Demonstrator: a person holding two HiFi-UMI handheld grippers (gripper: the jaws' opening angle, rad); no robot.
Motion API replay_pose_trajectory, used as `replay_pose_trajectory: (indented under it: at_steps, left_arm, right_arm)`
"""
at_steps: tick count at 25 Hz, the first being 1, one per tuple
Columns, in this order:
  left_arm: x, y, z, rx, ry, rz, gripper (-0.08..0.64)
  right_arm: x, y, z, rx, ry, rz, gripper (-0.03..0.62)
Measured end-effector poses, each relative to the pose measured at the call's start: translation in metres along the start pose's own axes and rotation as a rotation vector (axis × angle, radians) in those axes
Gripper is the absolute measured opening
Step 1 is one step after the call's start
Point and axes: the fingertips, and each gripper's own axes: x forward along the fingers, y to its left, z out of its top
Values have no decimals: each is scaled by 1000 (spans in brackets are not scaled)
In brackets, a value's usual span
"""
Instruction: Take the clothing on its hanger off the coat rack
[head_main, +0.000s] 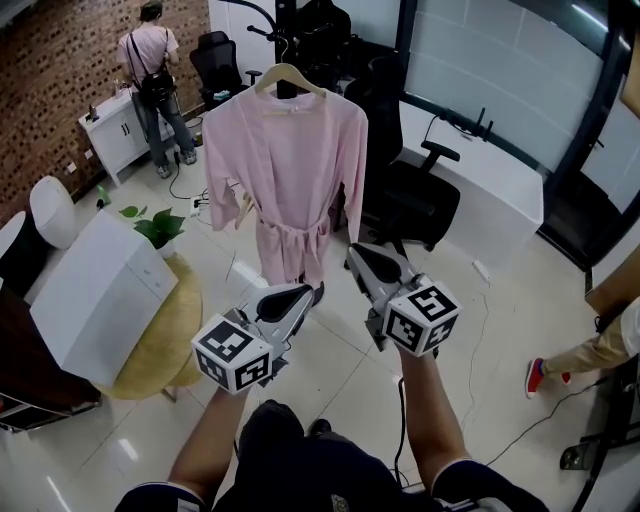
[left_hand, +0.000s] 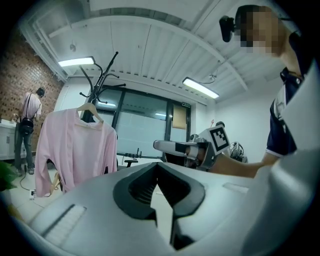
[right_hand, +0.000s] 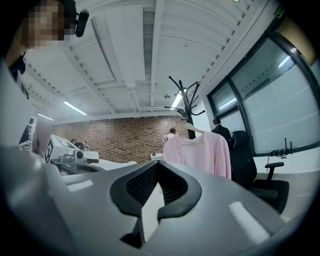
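- Task's thing: a long pale-pink fabric robe (head_main: 290, 170) with a tied belt hangs on a light wooden hanger (head_main: 288, 75). The hanger hooks onto a black metal coat rack (head_main: 286, 40) at the upper centre of the head view. The robe has not been taken off the rack.
- Left gripper (head_main: 308, 294): its own view shows the jaws clenched tip to tip with nothing between them.
- Right gripper (head_main: 356, 254): jaws likewise clamped together and empty.
- Governing relation: the robe lies ahead of both grippers and above them in the head view, and neither touches it. Its long axis drops straight down from the hanger. The hanger's bar runs left to right across the frame, with the hook at its middle.
- Left gripper view: the robe (left_hand: 75, 150) stands left of the jaw line, and the hanger (left_hand: 90, 107) is above the tips.
- Right gripper view: the robe (right_hand: 200, 150) stands right of the jaw line, and the hanger (right_hand: 192, 127) is again higher than the tips.
- Nearer hand: not clearly settled. The two grippers sit almost level, just below the hem in the head view.
- Judgement: the approach is incomplete. The coming move calls for opened jaws and a rise to hanger height.
- Surroundings: black office chairs (head_main: 405, 150) stand at the right of the rack.
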Motion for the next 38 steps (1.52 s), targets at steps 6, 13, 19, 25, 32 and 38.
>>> replay_pose_trajectory:
  at_steps: [6, 13, 19, 25, 32, 38]
  left_arm:
    - [29, 20, 6, 13, -16, -33, 12]
    - [56, 74, 17, 26, -25, -52, 12]
    - [71, 123, 38, 66, -30, -64, 12]
    - [90, 153, 54, 91, -31, -72, 12]
    - [118, 184, 65, 89, -40, 8, 12]
    - [145, 200, 70, 73, -39, 87, 12]
  right_arm:
    - [18, -28, 10, -33, -3, -25, 2]
    - [71, -54, 24, -78, -4, -38, 2]
    - [113, -79, 46, -115, -7, -80, 2]
    - [144, -99, 60, -159, 4, -82, 2]
    - [174, -128, 75, -182, -25, -18, 2]
    - [190, -160, 74, -221, 19, 38, 2]
